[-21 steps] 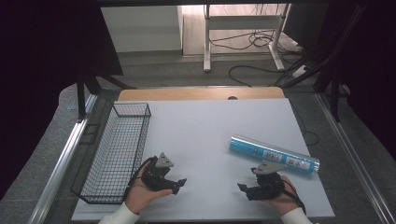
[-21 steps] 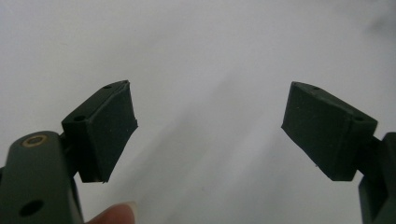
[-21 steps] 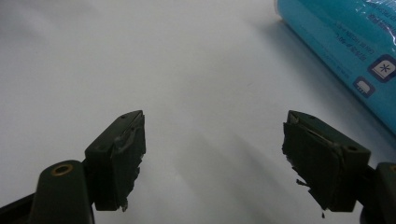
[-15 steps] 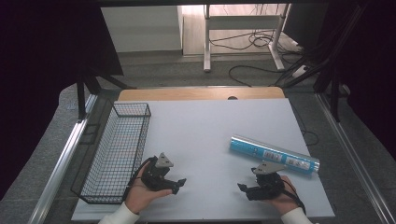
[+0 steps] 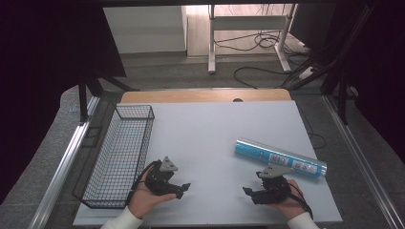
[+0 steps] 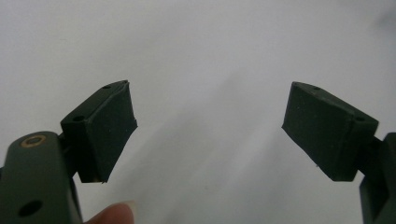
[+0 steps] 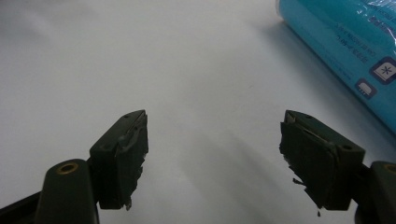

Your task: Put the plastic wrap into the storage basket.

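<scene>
Both sets of fingers stand wide apart with nothing between them: right gripper [image 5: 248,192], left gripper [image 5: 184,187]. The tube [image 5: 281,157] lies on the white worktop [image 5: 210,138] at one o'clock of the right gripper, just beside it. Glossy blue, round, likely light, stiff and slippery; take it mid-length, across its width. A black wire basket [image 5: 122,152] sits at nine o'clock.

A blue cylindrical foil-wrapped roll [image 5: 281,157] lies on its side, slanted, at the white table's right.
</scene>
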The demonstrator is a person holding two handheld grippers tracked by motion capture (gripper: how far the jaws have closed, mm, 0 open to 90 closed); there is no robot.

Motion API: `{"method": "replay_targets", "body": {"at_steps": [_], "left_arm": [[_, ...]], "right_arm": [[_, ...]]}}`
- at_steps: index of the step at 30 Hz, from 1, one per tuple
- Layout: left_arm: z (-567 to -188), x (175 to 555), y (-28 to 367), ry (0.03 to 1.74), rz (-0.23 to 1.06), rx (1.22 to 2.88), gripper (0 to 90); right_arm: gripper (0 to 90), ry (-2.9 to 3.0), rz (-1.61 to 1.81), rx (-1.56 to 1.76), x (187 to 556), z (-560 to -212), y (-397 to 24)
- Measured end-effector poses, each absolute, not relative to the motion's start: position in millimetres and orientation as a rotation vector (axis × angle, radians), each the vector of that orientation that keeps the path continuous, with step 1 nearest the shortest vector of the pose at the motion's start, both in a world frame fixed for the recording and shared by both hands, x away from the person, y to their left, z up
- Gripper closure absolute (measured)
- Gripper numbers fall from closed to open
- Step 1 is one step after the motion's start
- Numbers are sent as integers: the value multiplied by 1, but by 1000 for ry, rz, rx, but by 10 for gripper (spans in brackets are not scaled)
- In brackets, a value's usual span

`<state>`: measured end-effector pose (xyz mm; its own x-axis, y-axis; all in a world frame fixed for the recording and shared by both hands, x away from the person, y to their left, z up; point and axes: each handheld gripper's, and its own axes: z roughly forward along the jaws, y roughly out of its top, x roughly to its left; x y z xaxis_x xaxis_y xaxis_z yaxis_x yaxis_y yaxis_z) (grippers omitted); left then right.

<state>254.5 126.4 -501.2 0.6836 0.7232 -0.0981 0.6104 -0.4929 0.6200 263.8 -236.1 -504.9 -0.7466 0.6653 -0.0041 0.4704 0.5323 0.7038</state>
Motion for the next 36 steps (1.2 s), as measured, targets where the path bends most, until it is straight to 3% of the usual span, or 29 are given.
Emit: {"method": "replay_targets", "body": {"at_steps": [18,36], "left_arm": [[-503,257,128,1033,216,2262,161],[-503,258,129,1034,201,2258,160]], "right_arm": [[348,2369,1050,1066,266,-473,-266],[338,2328,1033,1080,270,-464,-282]]}}
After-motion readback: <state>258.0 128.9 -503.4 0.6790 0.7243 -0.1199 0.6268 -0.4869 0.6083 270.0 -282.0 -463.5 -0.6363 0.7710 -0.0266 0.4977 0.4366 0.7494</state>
